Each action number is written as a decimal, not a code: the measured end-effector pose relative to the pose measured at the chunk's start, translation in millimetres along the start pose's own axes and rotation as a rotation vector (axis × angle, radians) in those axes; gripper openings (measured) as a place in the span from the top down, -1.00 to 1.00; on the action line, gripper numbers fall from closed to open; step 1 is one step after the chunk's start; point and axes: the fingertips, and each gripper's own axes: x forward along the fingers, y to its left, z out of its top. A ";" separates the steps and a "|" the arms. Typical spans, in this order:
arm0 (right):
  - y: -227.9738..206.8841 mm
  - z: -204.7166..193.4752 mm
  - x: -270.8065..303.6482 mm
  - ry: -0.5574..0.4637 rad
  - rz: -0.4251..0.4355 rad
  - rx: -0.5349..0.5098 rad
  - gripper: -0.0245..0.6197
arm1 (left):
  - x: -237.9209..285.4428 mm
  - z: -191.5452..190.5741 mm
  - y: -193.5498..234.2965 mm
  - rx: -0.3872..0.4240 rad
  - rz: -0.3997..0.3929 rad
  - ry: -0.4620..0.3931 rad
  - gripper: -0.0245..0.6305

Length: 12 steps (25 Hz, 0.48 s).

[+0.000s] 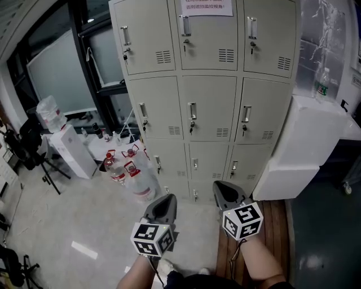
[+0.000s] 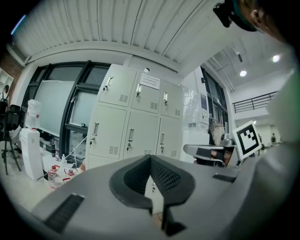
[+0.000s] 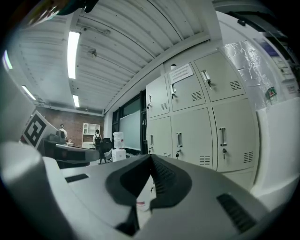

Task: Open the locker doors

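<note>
A beige bank of lockers (image 1: 208,96) stands ahead, three columns wide, and every door I can see is closed. Each door has a metal handle (image 1: 193,111) with a key lock under it. A paper notice (image 1: 206,7) is stuck on the top middle door. My left gripper (image 1: 169,197) and right gripper (image 1: 218,185) hang side by side in front of the lowest doors, well short of them. Both are shut with nothing between the jaws. The lockers (image 2: 136,122) fill the left gripper view past the shut left gripper (image 2: 151,157). They also show behind the shut right gripper (image 3: 151,156) as lockers (image 3: 201,126).
Several large water bottles (image 1: 132,169) stand on the floor left of the lockers, beside a white water dispenser (image 1: 70,149). A big white box (image 1: 304,147) with a small bottle (image 1: 322,83) on top presses against the lockers' right side. Wooden boards (image 1: 279,226) lie under my right arm.
</note>
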 end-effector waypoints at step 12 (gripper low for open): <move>20.5 6.3 58.5 0.009 -0.022 -0.005 0.92 | 9.1 13.5 60.1 -0.002 -0.021 -0.004 0.92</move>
